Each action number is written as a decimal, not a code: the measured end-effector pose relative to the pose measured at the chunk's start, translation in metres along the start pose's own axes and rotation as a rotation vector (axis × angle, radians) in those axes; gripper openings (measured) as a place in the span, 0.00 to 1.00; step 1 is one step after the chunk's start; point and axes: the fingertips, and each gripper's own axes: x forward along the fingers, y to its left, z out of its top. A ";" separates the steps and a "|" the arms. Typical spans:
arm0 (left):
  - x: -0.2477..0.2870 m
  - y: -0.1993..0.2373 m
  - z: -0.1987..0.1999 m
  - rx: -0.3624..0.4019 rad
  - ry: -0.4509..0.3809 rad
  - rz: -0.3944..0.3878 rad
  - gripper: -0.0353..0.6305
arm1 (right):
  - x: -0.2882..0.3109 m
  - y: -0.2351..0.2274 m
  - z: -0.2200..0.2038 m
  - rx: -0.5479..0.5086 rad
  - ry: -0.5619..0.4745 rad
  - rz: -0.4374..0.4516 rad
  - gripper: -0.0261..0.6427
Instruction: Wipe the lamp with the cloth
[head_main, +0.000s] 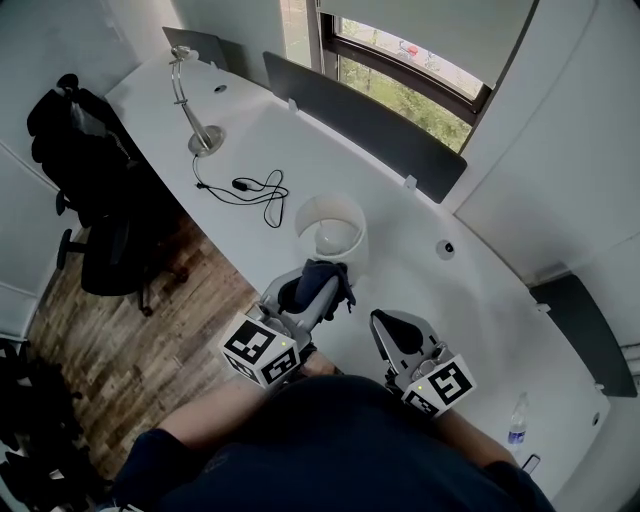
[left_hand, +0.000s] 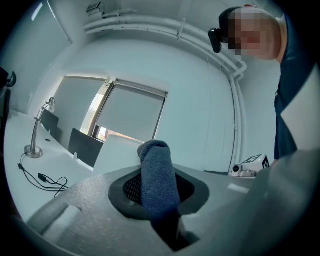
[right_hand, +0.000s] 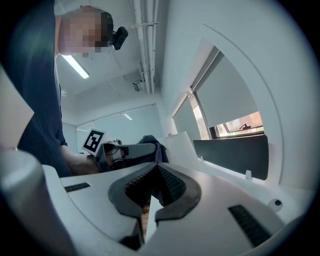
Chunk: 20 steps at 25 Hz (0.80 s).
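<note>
While the left gripper (head_main: 318, 290) clamps the dark cloth (head_main: 322, 270), the white lamp shade (head_main: 330, 230) stands upright just ahead of its jaws — the nearer arm; the right gripper (head_main: 383, 330) is closed on nothing, beside it and farther back.

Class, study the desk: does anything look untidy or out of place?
The black cable from the silver desk lamp lies in a loose tangle on the white desk, its far end seemingly plugged into nothing. Nothing looks spilled or damaged.
</note>
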 end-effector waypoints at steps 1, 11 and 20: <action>0.000 0.002 -0.004 -0.008 0.004 0.004 0.15 | 0.001 -0.001 -0.001 0.001 0.003 0.003 0.05; -0.008 0.020 -0.058 -0.075 0.084 0.030 0.15 | 0.004 -0.006 -0.009 0.006 0.031 0.002 0.05; -0.012 0.038 -0.113 -0.128 0.175 0.046 0.15 | 0.007 0.000 -0.016 0.006 0.054 0.002 0.05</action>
